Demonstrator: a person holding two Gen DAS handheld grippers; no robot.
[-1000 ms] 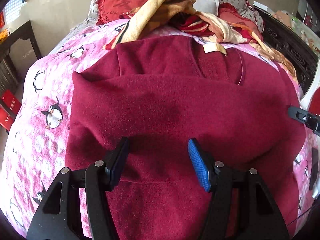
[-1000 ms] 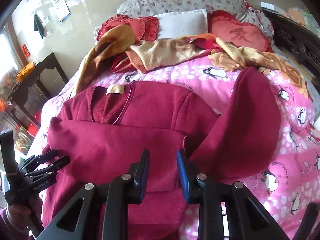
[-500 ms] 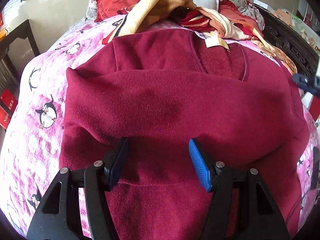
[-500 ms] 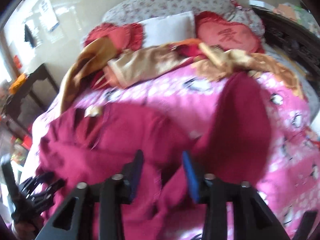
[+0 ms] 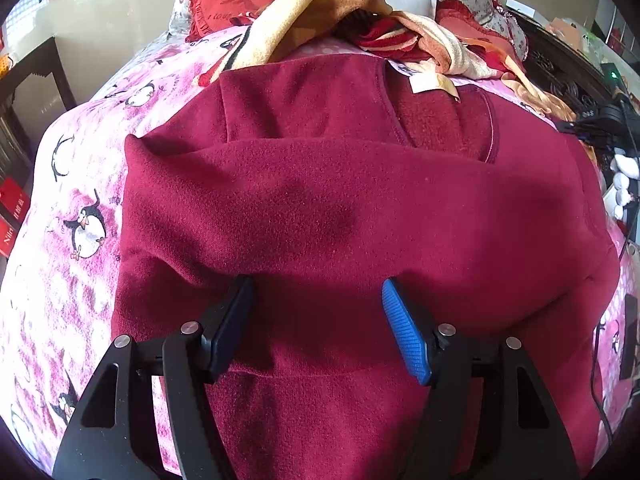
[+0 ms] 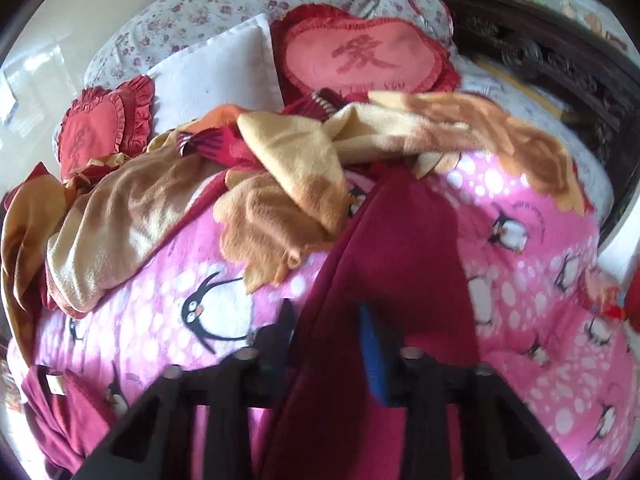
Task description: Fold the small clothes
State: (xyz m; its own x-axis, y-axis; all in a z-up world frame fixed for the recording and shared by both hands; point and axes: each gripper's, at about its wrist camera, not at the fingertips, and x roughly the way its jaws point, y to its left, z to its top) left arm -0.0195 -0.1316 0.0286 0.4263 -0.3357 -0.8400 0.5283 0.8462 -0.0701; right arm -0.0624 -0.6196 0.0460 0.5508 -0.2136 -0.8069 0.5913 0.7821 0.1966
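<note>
Maroon fleece top [image 5: 340, 208] on penguin blanket [image 5: 80, 200] — left gripper [image 5: 316, 320] spread wide above it; right gripper [image 6: 328, 340] pinching its sleeve [image 6: 400, 248] (blurred).

A sunlit bed [image 6: 540, 280] with penguin-print pink cover; heart cushions [image 6: 364, 58] at its head; dark carved headboard [image 6: 560, 56]; cream wall [image 5: 112, 4].

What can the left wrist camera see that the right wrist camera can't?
Only the left wrist view shows the dark red top's folded body, neck label up, with the open left gripper over it. Only the right wrist view shows the heart pillow, the white pillow and the right gripper with the top's sleeve between its fingers. Both show the pink penguin blanket and the tan blanket.
</note>
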